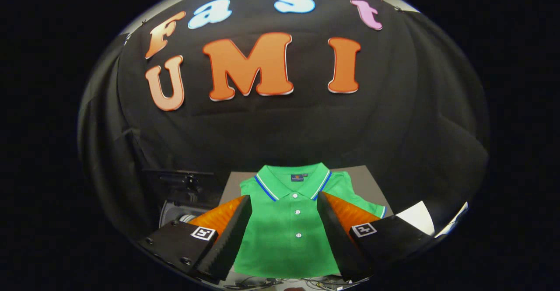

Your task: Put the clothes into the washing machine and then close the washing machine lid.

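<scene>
holding the gripper (284, 203) up above the green shirt (286, 234), you are keeping its two fingers wide apart, with nothing between them but air. the shirt is lying flat and folded on the grey table (361, 175), collar pointing away from you, buttons running down the middle. it is sitting right in the gap between the fingers and a bit below them, so you are lined up nicely over it. the fingers are not touching the cloth, as far as i can tell.

the step you are doing now looks like going down to grab the shirt. it is soft and floppy, so it is going to sag and unfold when you are lifting it. try pinching a thick bit, like the folded part near the collar or the button strip, so you are catching many layers and not just the top one. squeeze well, so both fingers are pressing on the cloth.

the dark round thing (177, 214) down beside the table, past one finger, may be the washing machine, but i cannot tell for sure. if it is, you are needing to carry the shirt over that way, lifting high so it is not dragging on the table edge
</scene>
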The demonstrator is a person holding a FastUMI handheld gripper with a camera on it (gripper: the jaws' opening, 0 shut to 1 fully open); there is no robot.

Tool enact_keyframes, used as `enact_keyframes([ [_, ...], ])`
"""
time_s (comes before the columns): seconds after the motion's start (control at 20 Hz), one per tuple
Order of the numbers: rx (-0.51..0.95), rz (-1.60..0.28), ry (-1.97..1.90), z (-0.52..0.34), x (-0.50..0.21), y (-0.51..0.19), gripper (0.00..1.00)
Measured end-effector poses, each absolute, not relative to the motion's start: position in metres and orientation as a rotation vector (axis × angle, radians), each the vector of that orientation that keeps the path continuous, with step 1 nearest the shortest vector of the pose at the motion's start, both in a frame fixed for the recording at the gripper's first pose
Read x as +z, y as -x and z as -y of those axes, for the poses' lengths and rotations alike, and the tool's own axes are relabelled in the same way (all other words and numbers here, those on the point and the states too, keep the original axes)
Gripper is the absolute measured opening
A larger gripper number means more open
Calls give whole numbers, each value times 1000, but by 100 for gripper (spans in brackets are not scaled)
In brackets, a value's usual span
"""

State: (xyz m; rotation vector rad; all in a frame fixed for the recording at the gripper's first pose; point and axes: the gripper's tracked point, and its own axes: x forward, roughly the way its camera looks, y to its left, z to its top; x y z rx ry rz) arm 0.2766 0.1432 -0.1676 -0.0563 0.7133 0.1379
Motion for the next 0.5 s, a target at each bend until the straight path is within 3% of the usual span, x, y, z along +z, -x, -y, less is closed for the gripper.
enact_keyframes([
  [0.5,176,-1233,70,-123,-271,-274,98],
])
